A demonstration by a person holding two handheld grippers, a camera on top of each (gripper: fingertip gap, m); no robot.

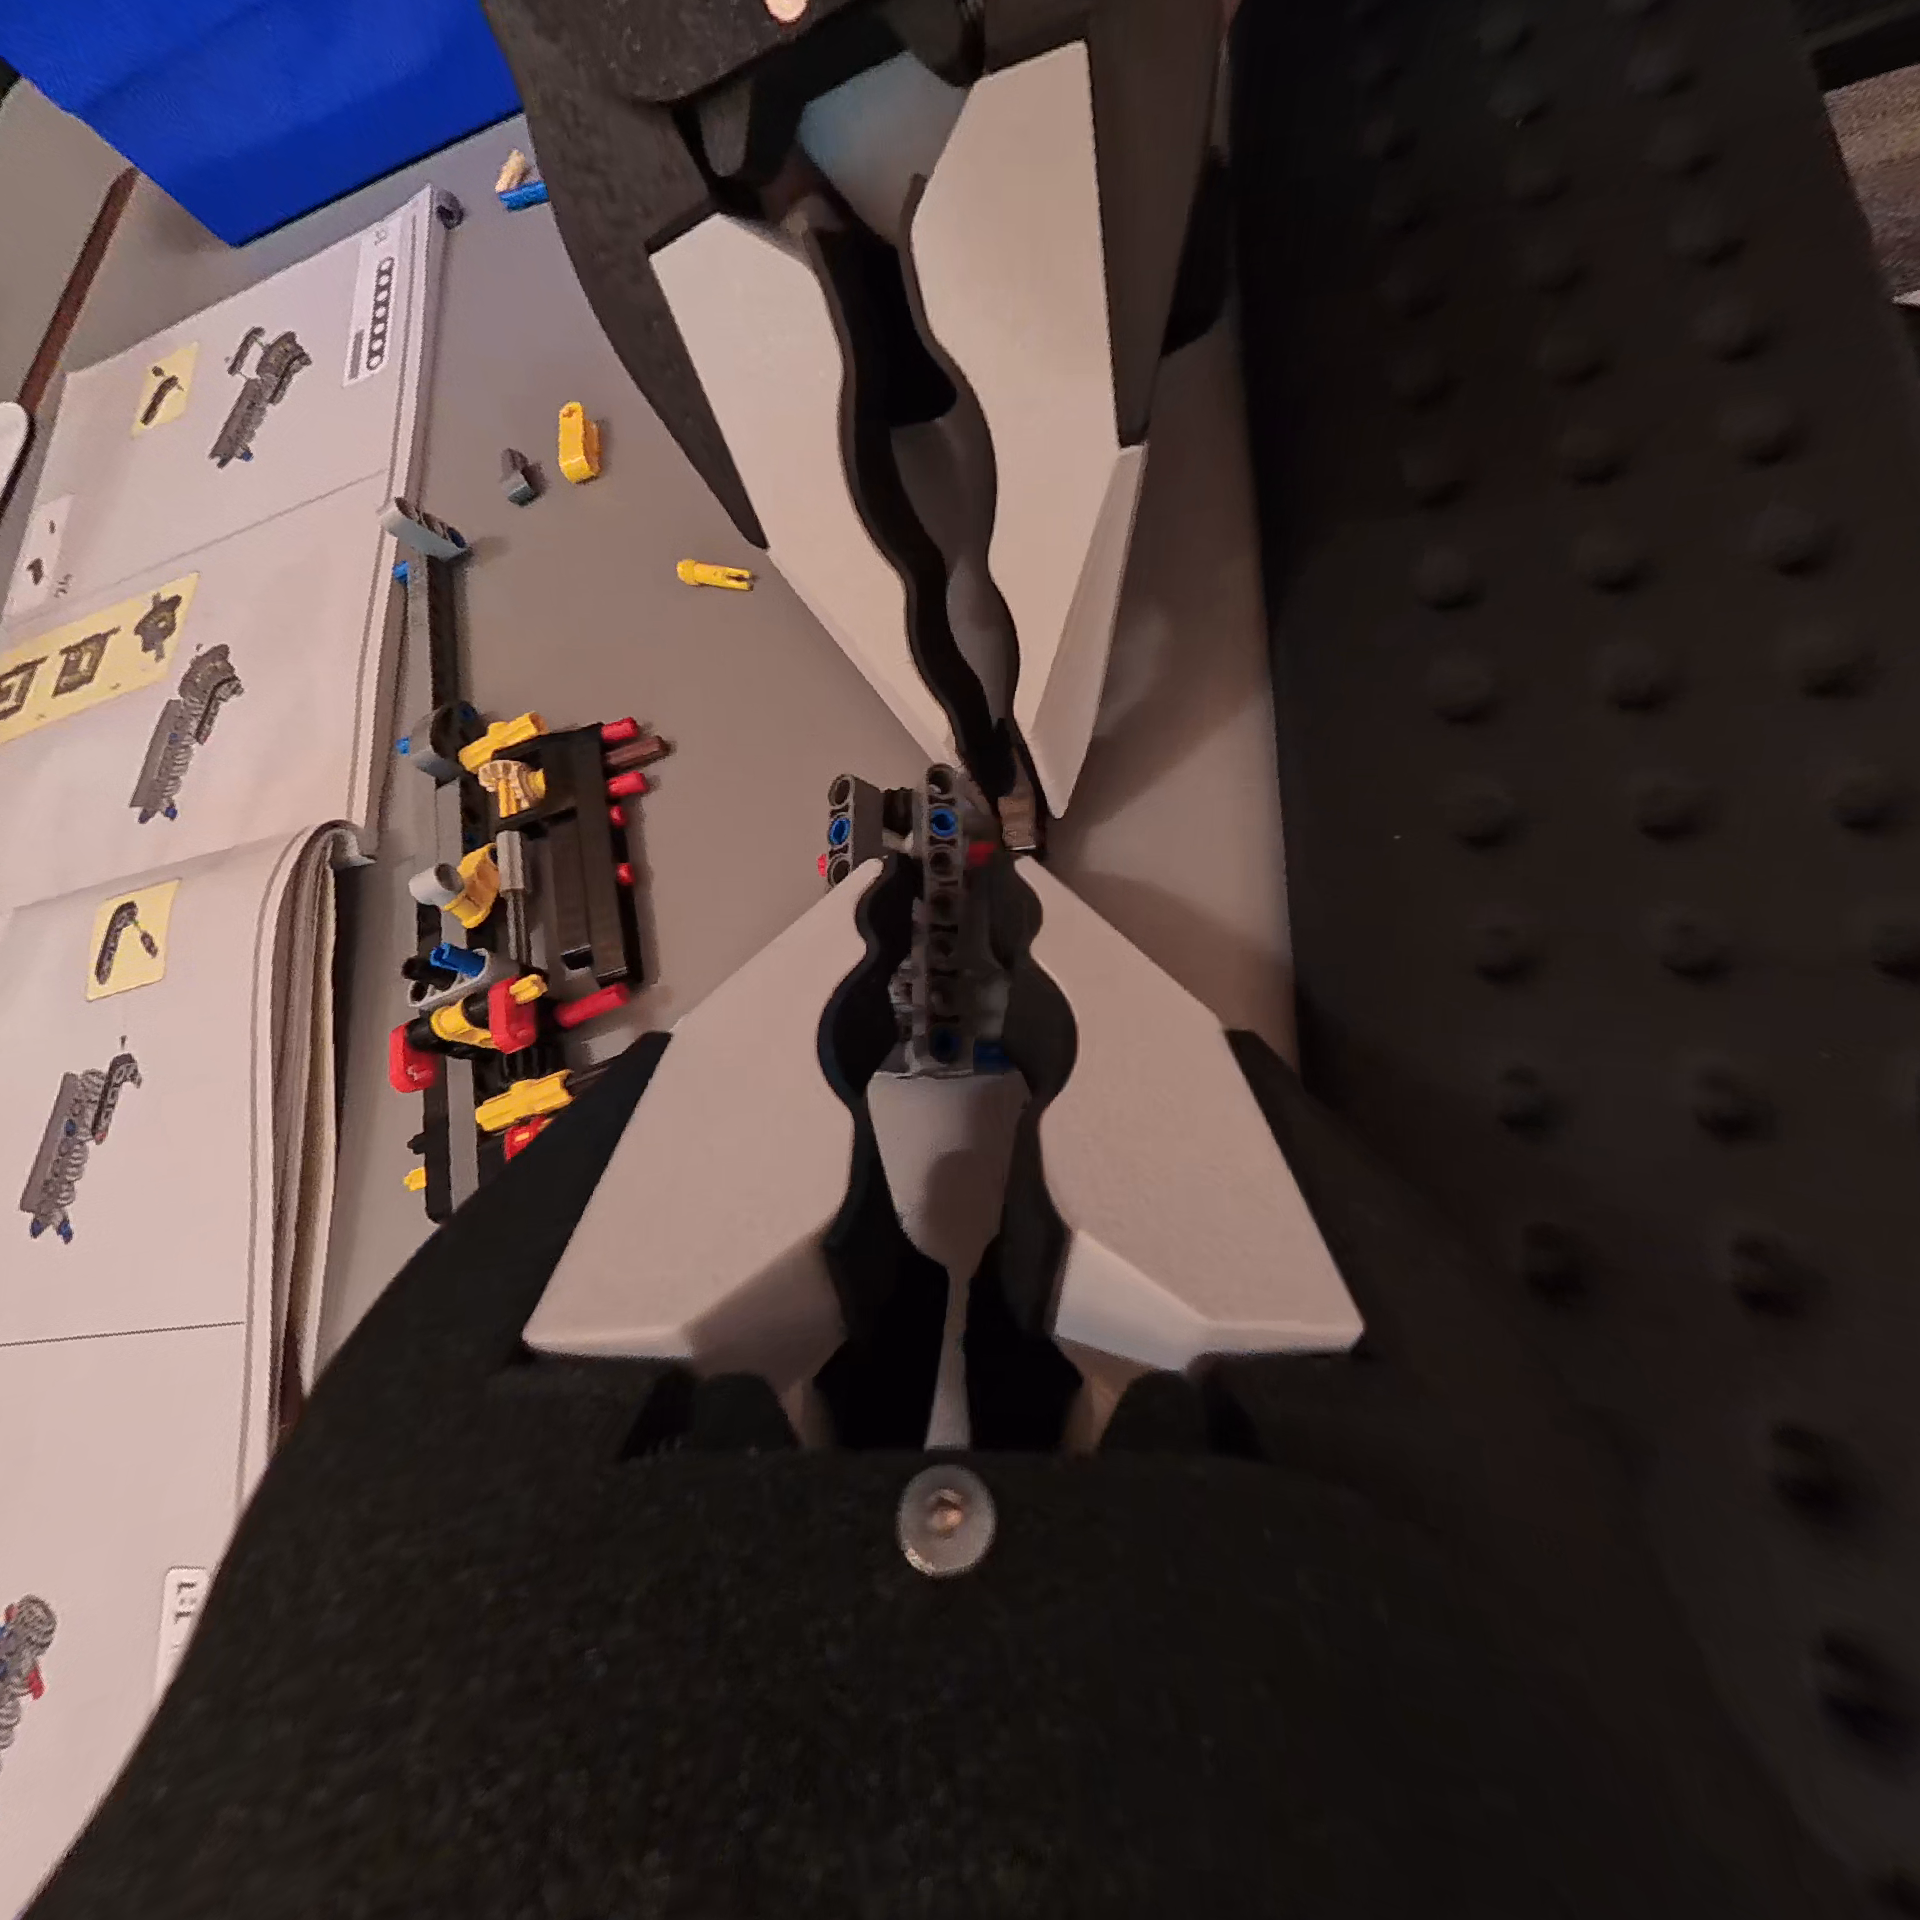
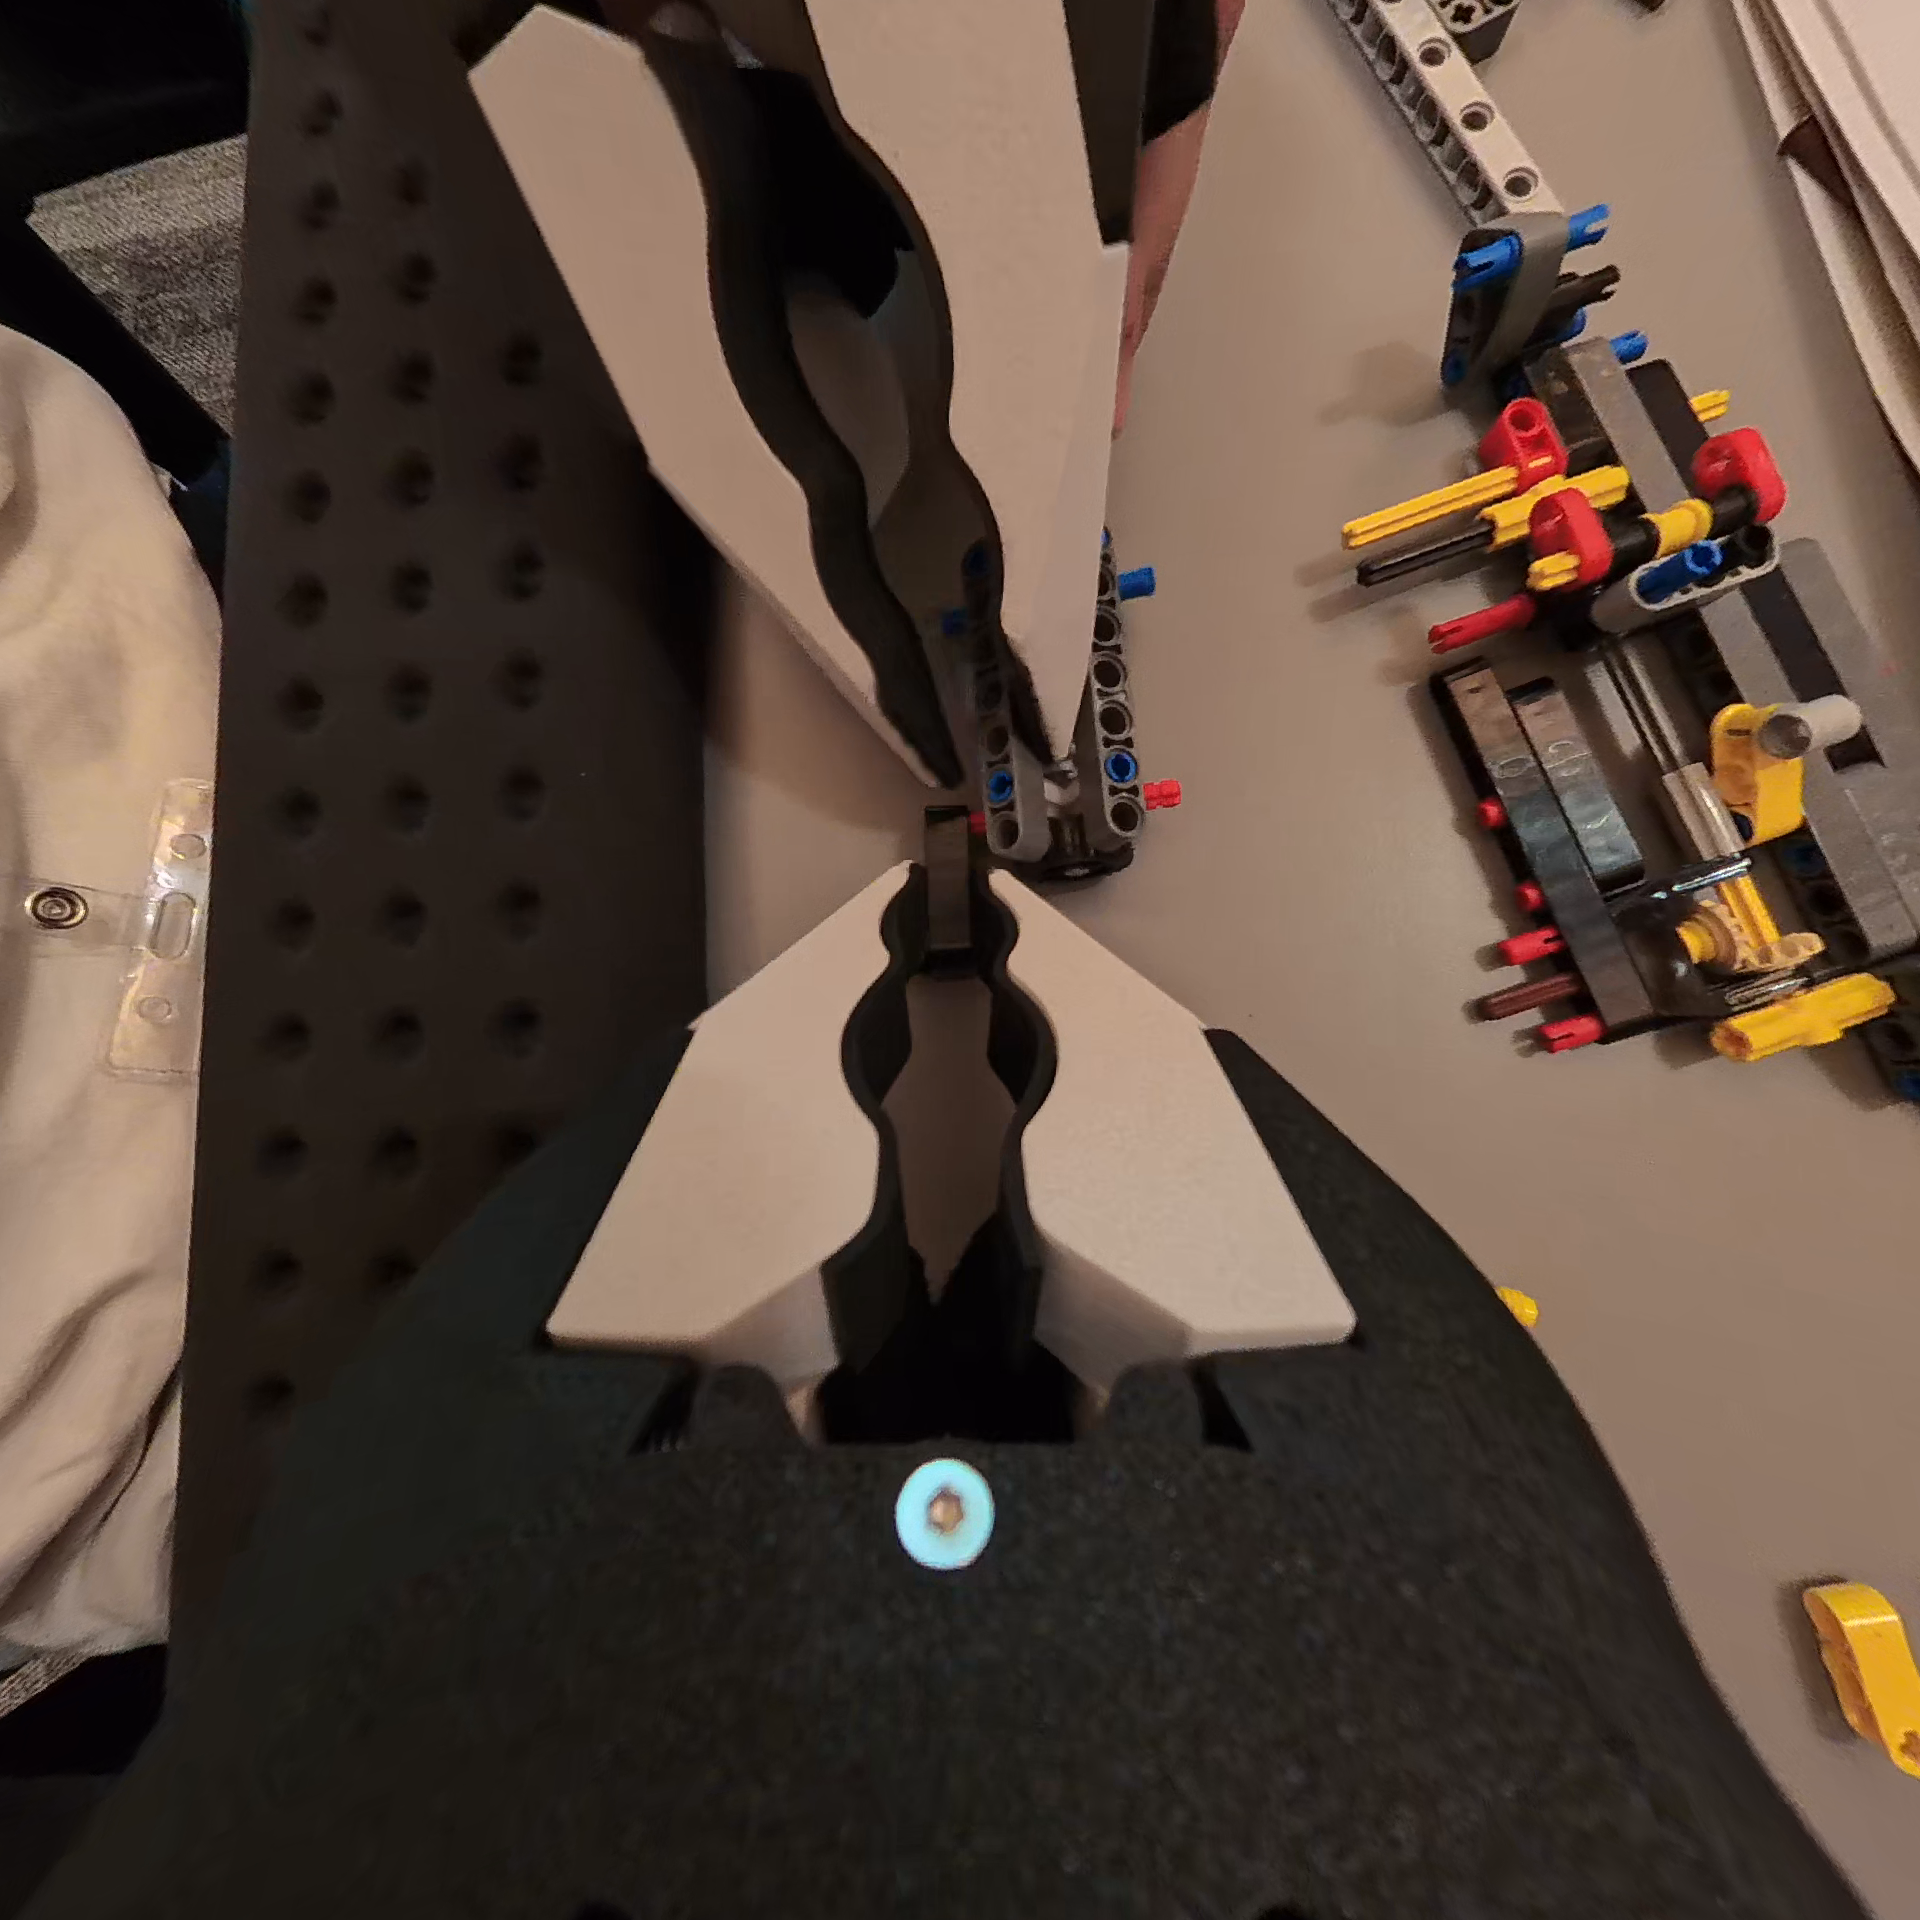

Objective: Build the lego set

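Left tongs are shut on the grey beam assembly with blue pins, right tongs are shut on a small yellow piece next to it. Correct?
Not quite: the piece in the right tongs is black, not yellow, as the right wrist view shows. The left tongs are indeed shut on the grey beam assembly, and the small black piece sits right beside it.

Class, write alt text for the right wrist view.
The right gripper pinches a small black piece against a grey beam frame held by the left gripper. A larger lego assembly lies on the grey table.
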